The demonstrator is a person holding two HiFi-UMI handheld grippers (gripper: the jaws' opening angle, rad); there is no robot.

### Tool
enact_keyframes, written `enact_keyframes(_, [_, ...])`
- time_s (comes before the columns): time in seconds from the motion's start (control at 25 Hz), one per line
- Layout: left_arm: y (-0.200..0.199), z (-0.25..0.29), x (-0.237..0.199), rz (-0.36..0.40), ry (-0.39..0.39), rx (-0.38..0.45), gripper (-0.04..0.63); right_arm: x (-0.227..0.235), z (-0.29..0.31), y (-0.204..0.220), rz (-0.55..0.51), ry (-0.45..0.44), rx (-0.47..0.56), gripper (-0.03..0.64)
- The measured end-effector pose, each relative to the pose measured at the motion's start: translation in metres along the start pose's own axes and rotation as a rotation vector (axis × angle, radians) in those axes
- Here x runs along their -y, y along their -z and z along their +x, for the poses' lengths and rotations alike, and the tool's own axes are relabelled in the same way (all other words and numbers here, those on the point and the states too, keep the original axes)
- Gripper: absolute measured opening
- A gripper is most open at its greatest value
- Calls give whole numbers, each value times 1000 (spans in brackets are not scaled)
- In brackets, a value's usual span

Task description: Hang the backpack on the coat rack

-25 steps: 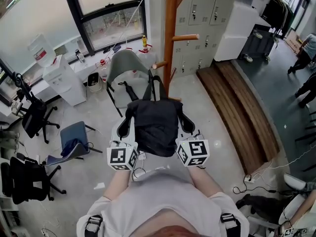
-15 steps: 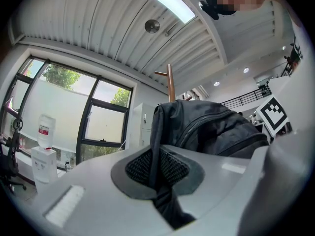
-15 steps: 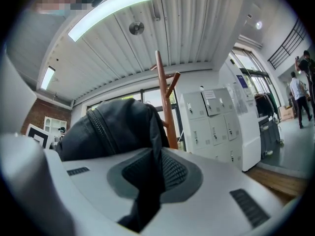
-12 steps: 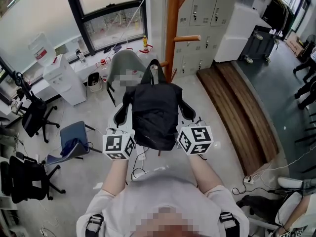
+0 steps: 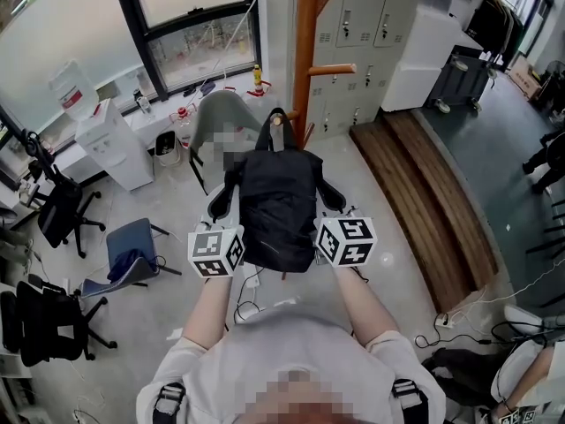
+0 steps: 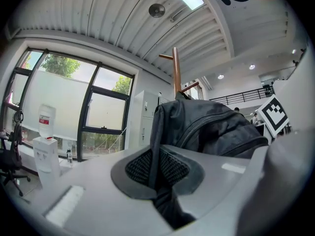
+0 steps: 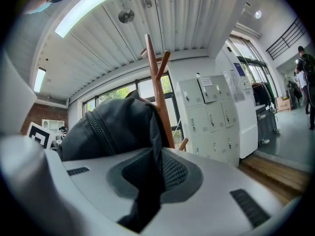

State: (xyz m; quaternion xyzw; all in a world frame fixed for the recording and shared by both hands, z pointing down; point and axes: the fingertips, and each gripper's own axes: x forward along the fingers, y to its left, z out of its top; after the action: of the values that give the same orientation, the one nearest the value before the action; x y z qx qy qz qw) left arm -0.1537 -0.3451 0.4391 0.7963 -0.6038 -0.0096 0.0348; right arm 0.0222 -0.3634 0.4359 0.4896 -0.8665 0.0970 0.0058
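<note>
Two grips on, none let go: left gripper (image 6: 157, 168) jaws clenched on a fold of black fabric at the backpack (image 5: 278, 210) side, right gripper (image 7: 152, 173) same on the opp. side. Bag hangs between the two jaw pairs, off the floor, its body just ahead of both. Coat rack (image 5: 305, 51) pole stands beyond the bag, fwd of the jaws. Top loop (image 5: 268, 131) sits right by a low peg (image 5: 279, 120); can't tell if it's over it. Est.: pickup + carry done. Left: loop onto peg, let wt settle, open both jaws, back off. Not hung yet.
</note>
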Motion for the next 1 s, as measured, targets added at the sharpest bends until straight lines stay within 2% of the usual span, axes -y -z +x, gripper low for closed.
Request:
enact_keyframes(0.32, [20, 4, -3, -33, 8, -61, 33, 5, 5, 19, 9, 14, -58, 41])
enact_keyframes(1.0, [25, 19, -5, -50, 42, -75, 32, 12, 14, 22, 37, 20, -77, 41])
